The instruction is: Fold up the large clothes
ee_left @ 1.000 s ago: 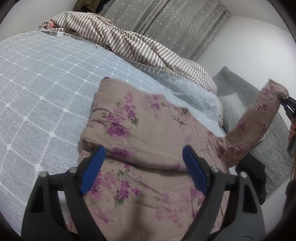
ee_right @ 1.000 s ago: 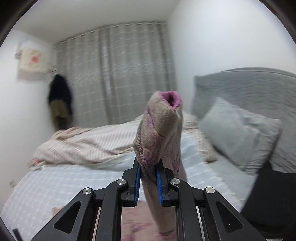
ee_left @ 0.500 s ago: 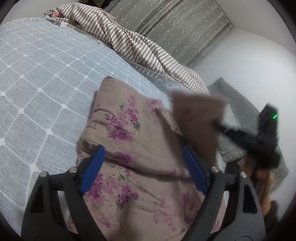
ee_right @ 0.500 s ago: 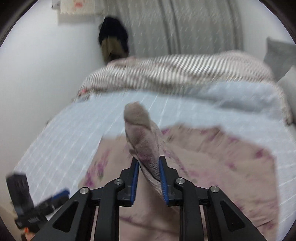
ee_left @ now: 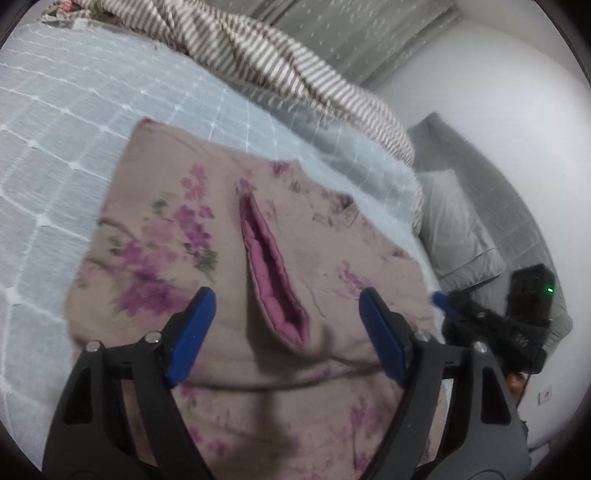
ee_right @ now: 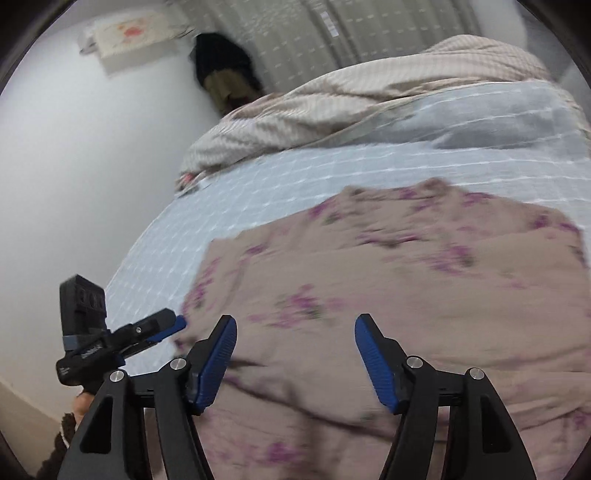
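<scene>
A home bedroom. Ahead of the left gripper (ee_left: 284,332) spreads a bed under a pale blue quilted cover (ee_left: 55,122), with a striped duvet (ee_left: 280,62) bunched at its far side and grey curtains (ee_left: 351,33) beyond. To that gripper's right lie a grey pillow (ee_left: 454,225) and padded headboard (ee_left: 517,221). Clothes (ee_right: 225,77) hang in the far corner by a white wall (ee_right: 74,147).

Two fisheye views look down from just above the bed (ee_left: 55,122) (each from its own tongs): both face the curtain (ee_right: 295,40) and share the flowered garment (ee_left: 332,258) close below.
</scene>
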Motion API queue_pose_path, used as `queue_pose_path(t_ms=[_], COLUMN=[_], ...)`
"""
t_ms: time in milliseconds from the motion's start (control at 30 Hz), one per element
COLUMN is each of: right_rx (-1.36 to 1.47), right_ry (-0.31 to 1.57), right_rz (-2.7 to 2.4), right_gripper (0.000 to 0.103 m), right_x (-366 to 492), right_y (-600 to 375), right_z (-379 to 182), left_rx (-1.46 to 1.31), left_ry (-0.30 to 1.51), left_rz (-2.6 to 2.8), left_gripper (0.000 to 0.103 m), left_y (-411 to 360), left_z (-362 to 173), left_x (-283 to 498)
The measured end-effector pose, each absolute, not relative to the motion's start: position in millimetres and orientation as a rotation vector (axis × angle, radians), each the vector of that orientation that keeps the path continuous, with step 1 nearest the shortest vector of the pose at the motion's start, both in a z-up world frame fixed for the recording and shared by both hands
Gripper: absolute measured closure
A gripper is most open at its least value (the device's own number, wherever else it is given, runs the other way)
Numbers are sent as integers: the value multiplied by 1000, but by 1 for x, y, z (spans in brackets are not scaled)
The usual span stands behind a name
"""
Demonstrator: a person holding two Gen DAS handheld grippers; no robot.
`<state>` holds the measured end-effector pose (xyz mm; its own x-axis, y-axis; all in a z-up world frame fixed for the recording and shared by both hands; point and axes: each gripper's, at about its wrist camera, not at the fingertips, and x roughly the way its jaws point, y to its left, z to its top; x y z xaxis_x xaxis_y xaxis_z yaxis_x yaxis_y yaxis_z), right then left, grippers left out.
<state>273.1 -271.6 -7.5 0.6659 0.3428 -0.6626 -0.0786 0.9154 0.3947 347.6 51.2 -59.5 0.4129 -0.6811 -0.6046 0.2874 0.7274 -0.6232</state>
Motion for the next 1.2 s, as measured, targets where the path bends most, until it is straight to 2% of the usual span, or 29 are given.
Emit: queue_pose_path(t_ms=[67,100,167,200,267,367,433,500,533,600,667,833,900,1000,1100,1200], right_rx=[399,435,489,507,543,605,633,627,614,562,506,396,333,220,173,159], right_ry=[788,774,745,731,709,699,675,678,699,780,813,711,652,645,707,765], right_rz=[151,109,31,-4,-84,-195,-219,-229,-235,-252,-270,-344,-313,-212,-154,-171], right_gripper=[35,35,35,35,35,35,35,35,35,35,35,35,35,35,35,36], right_x=[266,263,255,253,247,242,237,236,239,250,250,242,244,260,273,272], right_y=[-318,-342,-385,-402,-440,-482,-495,-496,-494,-481,-472,-449,-428,-384,-365,-380], right_z=[-8,-10,-14,-15,-19,-30,-35,-47,-53,-73,-82,-59,-43,-34,-53,-84], left_rx=[-467,-480,-489,-484,-491,-574,-497,-356,-260,-209,-231,-242,-236,-184,-120,-93], left_ry=[1002,1007,1005,1007,971,766,662,714,848,965,924,712,707,742,817,846], left_rz=[-609,-605,-603,-605,-613,-672,-606,-482,-436,-417,-422,-422,-537,-626,-624,-655], left_gripper=[35,43,62,80,87,88,88,86,82,79,77,61,61,59,48,49], left_y=[38,31,23,19,18,39,46,37,25,18,27,40,25,-9,-27,-16], left_z=[-69,-72,-72,-72,-64,-35,-23,-34,-54,-76,-66,-7,3,-12,-44,-77], left_x=[360,368,377,380,379,356,339,344,357,368,363,340,335,338,346,351])
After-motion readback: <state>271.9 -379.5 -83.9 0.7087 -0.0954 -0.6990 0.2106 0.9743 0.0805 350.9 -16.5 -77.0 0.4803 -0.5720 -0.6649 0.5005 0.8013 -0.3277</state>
